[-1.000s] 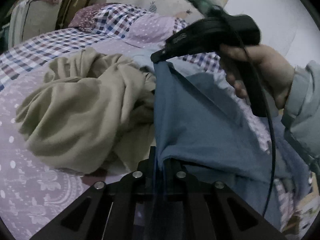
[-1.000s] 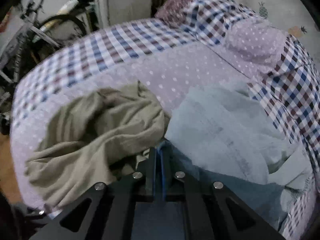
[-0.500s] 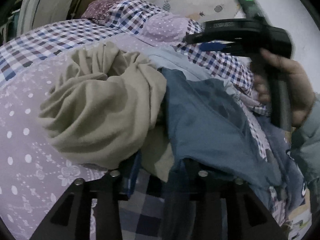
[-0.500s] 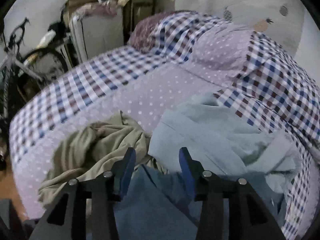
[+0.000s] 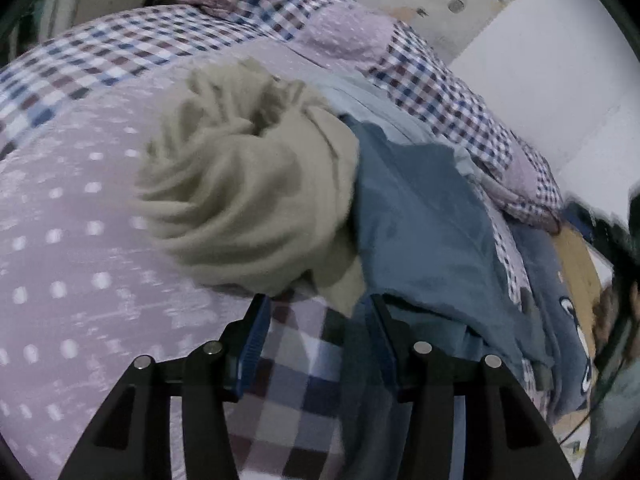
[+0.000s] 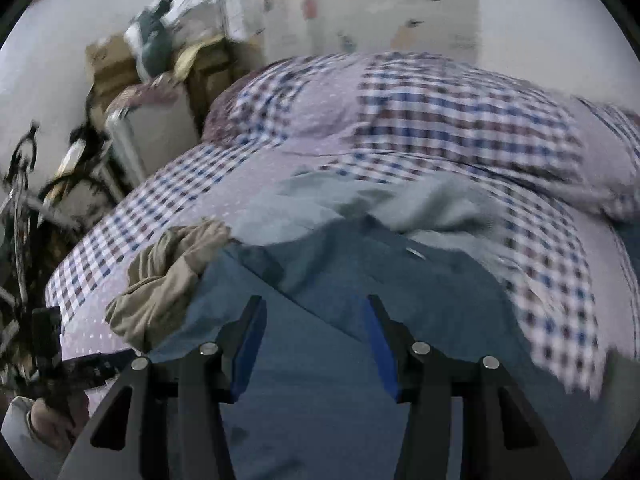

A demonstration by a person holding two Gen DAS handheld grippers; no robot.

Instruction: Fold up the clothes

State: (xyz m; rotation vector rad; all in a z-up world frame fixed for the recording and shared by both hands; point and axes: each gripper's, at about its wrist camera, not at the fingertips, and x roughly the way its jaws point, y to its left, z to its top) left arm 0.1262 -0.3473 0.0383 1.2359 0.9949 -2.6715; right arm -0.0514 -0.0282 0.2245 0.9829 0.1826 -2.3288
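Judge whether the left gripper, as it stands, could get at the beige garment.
Probably yes: the left gripper is open, and the beige garment lies just ahead on the bed, nothing between.

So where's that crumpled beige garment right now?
The crumpled beige garment lies bunched on the lilac dotted bedspread, left of the flat blue garment in both views and touching its edge.
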